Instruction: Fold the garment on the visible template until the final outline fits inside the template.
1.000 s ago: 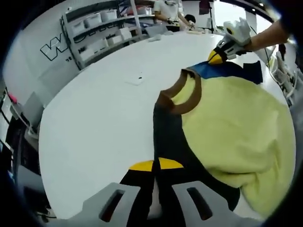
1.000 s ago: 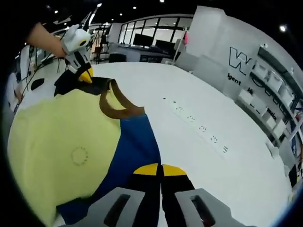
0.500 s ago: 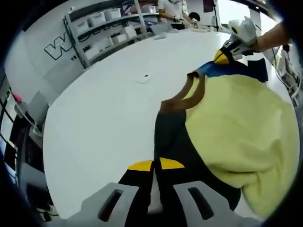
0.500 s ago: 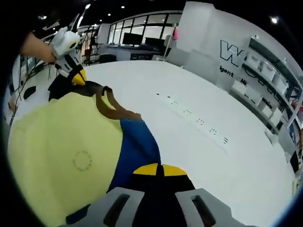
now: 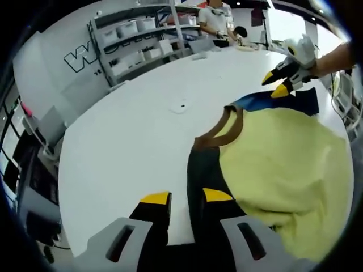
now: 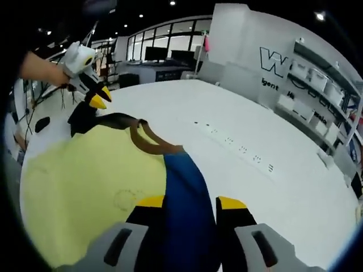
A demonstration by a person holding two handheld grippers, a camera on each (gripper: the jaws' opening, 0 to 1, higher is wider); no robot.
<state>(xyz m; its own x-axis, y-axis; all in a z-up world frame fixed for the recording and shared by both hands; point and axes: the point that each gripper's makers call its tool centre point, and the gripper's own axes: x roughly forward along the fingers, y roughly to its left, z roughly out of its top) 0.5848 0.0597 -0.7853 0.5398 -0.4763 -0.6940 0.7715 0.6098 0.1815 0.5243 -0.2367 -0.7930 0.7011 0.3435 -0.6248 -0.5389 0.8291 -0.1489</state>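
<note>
Here both grippers, left (image 5: 186, 196) and right (image 6: 189, 201), hover with jaws released over the yellow garment (image 5: 283, 164) on the white table (image 5: 125, 147).

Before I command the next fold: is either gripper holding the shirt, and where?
Nothing is held: left gripper and right gripper are open over the shirt.

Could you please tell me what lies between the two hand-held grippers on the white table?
In both views the yellow garment spreads between the left hand-held gripper and the right hand-held gripper: its brown collar, black sleeve and blue sleeve.
</note>
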